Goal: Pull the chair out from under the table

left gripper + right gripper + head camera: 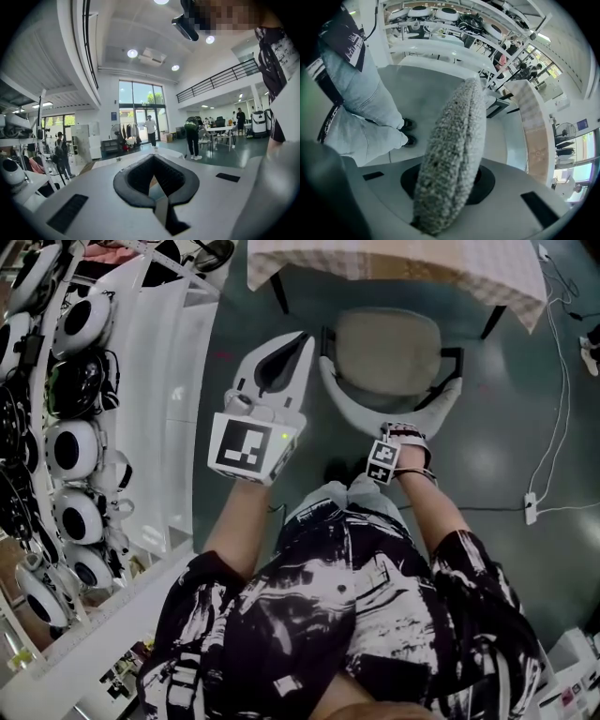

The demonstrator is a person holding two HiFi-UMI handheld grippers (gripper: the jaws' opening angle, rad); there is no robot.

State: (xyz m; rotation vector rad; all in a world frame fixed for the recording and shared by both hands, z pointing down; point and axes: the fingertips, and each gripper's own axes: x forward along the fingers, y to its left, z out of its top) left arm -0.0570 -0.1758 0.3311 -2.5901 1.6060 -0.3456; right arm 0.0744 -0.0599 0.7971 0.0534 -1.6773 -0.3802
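Where the dark green floor (506,409) fills most of the head view, a white rack (159,381) of round white devices runs along its left edge, and a table (394,268) under a checked cloth stands at its top edge. Just in front of that cloth's near hem sits the chair (389,343), its beige seat showing whole and its curved backrest (342,399) turned toward the person. The left gripper (302,341) hangs just left of the chair, apart from it, pointing about level with its jaws drawn together at the tips and nothing between them (only the room beyond shows through the hollow of the pads). The right gripper (401,434) points steeply down over the backrest's right part, its jaws clamped on the nubbly fabric rim. A white power strip (531,507) lies near the floor's right edge.
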